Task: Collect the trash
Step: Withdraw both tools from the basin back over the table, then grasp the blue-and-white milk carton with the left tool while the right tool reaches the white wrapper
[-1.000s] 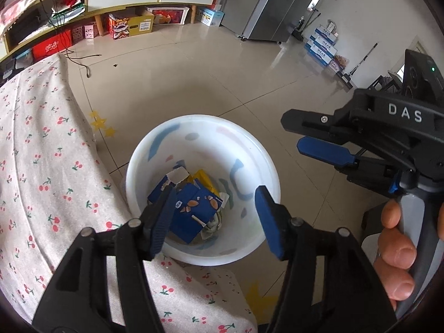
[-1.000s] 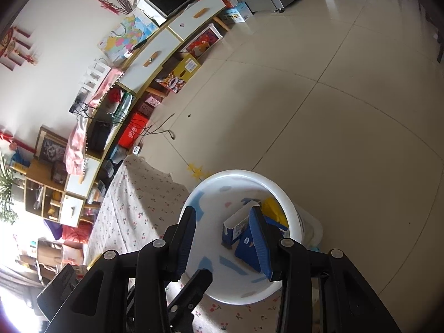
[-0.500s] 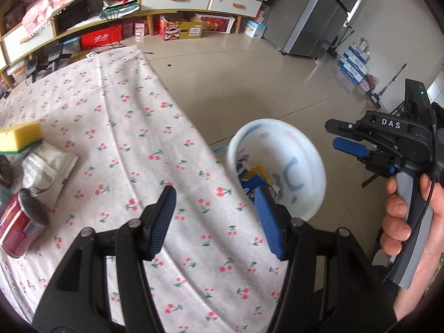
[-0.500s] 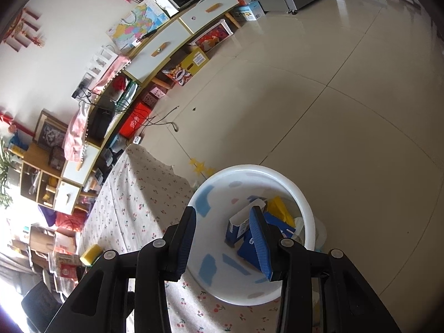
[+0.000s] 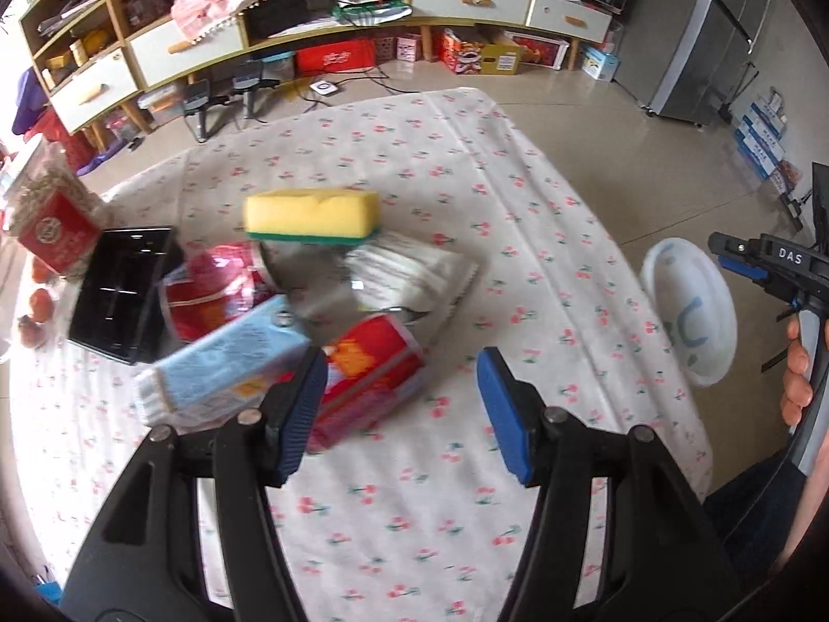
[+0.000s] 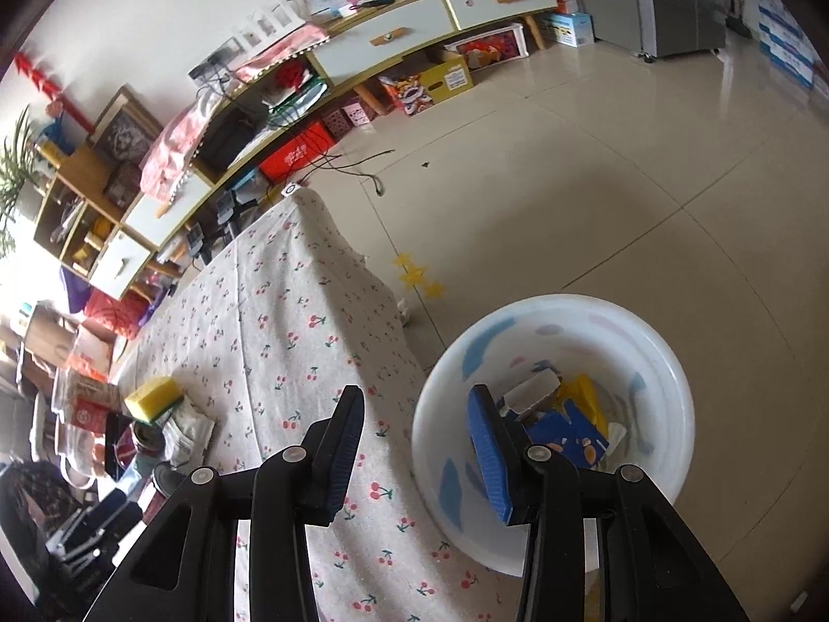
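Observation:
My left gripper [image 5: 401, 409] is open and empty above the cherry-print tablecloth [image 5: 466, 166], close to a pile of trash. The pile holds a red packet [image 5: 373, 363], a light blue carton [image 5: 228, 357], a silver wrapper [image 5: 409, 269], a red can [image 5: 212, 285] and a yellow sponge [image 5: 311, 215]. My right gripper [image 6: 414, 446] is open and empty above the table edge and the white bin [image 6: 559, 321]. The bin holds blue cartons [image 6: 565, 433] and yellow scraps. The bin [image 5: 689, 321] and the right gripper [image 5: 746, 259] also show in the left wrist view.
A black tray [image 5: 122, 290] and a red box [image 5: 52, 233] lie left of the pile. Shelves and drawers [image 5: 311, 26] line the far wall. Tiled floor [image 6: 622, 155] surrounds the bin. A fridge [image 5: 720, 36] stands at the far right.
My left gripper swung left from over the bin to the trash pile on the table. My right gripper stayed over the bin, shifting slightly towards the table edge.

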`<state>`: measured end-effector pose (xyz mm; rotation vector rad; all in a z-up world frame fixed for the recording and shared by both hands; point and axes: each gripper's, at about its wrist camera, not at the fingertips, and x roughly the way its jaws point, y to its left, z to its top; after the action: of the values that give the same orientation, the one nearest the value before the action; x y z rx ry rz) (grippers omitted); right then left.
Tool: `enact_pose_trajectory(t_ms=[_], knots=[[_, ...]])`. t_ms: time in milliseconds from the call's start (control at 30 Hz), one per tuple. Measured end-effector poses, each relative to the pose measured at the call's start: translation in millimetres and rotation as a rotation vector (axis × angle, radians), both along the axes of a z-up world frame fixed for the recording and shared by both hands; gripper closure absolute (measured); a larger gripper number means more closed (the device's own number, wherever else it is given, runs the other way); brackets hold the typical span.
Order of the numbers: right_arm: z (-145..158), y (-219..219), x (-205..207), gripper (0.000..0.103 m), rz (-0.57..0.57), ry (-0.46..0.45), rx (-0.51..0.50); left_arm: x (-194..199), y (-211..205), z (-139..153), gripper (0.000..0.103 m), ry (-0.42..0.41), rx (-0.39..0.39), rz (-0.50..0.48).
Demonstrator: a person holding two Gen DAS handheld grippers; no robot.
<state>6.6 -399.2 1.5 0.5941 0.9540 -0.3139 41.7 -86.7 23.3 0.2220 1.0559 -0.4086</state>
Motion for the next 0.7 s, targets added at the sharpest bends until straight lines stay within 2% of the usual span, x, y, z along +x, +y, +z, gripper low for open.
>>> enact_pose_trajectory(t_ms=[100,267,367,467,700], knots=[[-1.2,22.7,17.4,0.059,0.079,-0.002,-0.006,16.8,40.1,2.3,0.038,-0.013,0.064,0.026],[-4.9,66.9,44.8,0.059,0.215,-0.007,-0.009,40.1,85.4,-1.4,0.036,-0.005,0.111,0.019],[-10.8,94.3,60.5,0.059,0.297,0.000,-0.004,45.7,93.2,-7.4,0.036,0.002,0.151,-0.038],[-18.1,117.6,74.7,0.059,0.356,0.017,-0.014,48.6,93.3,-14.2,0.036,0.017,0.159,-0.075],[-28.1,152.7,98.9,0.059,0.456,0.006,0.003,50.7,83.2,-28.2,0.036,0.003,0.223,-0.139]])
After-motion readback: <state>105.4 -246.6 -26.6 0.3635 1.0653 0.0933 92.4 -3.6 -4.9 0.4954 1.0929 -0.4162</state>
